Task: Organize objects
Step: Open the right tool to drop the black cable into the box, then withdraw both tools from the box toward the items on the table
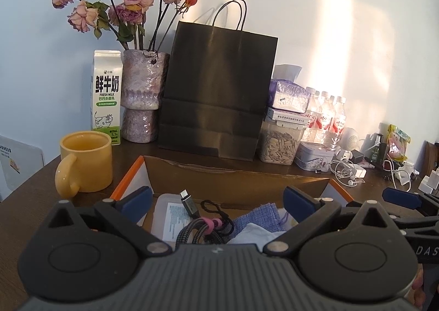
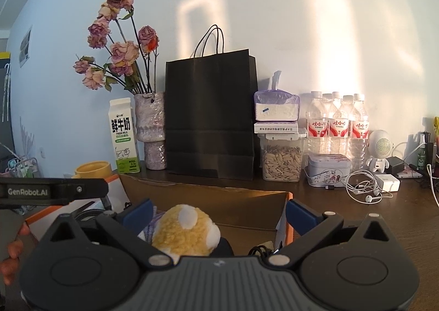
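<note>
Both grippers hovered over the cardboard box (image 1: 233,176) w/ orange edges on the dark table (image 1: 33,179). Left gripper (image 1: 218,201) was wide open & held nothing; below it in the box lay a coiled cable (image 1: 192,226), a blue cloth (image 1: 258,217) and a clear plastic case (image 1: 171,217). Right gripper (image 2: 218,213) was also wide open, empty; a yellow plush toy (image 2: 186,231) sat in the box between its fingers, not gripped. A yellow mug (image 1: 85,160) stood just beside the box, a black paper bag (image 1: 216,91) behind.
</note>
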Motion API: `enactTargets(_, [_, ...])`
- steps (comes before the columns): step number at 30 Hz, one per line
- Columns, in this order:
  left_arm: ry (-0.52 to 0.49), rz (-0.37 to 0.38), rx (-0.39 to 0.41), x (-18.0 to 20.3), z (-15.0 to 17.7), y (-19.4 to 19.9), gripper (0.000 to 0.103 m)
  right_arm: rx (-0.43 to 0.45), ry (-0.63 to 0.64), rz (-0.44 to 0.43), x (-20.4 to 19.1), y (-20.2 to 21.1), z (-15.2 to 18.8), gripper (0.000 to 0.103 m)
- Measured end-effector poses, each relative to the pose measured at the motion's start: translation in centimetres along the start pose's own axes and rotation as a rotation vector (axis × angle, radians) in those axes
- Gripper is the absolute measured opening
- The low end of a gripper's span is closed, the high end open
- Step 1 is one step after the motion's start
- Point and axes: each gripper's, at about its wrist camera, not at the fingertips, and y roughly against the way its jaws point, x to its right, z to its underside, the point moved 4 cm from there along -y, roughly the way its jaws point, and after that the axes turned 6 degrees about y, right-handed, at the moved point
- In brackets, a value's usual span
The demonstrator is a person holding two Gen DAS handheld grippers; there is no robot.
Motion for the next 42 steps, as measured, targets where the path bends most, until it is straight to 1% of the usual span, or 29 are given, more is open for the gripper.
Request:
enactTargets(9, [0.007, -0.015, 0.023, 0.1, -0.2, 1.7, 0.103, 0.008, 0.012, -0.016, -0.9, 1.0, 0.0, 0.103])
enactTargets(19, [0.007, -0.022, 0.004, -0.6, 0.6, 4.5, 0.103, 0.012, 0.036, -0.026, -2.6, 2.9, 0.1, 0.103])
enactTargets(24, [-0.004, -0.035, -0.022, -1.9, 1.3, 6.3, 0.103, 0.002, 0.041, -0.067, -4.1, 4.4, 0.4, 0.103])
enactTargets(32, [-0.023, -0.085, -0.078, -4.9, 3.1, 9.2, 0.103, -0.045, 0.085, -0.138, -7.4, 6.6, 1.7, 0.103])
enactTargets(38, [-0.023, -0.123, -0.113, -7.1, 4.6, 11.0, 0.103, -0.119, 0.093, -0.199, -9.2, 7.2, 3.5, 0.103])
enactTargets(42, [-0.017, -0.134, -0.13, -8.1, 5.4, 12.0, 0.103, -0.17, 0.11, -0.241, -10.5, 7.1, 4.6, 0.103])
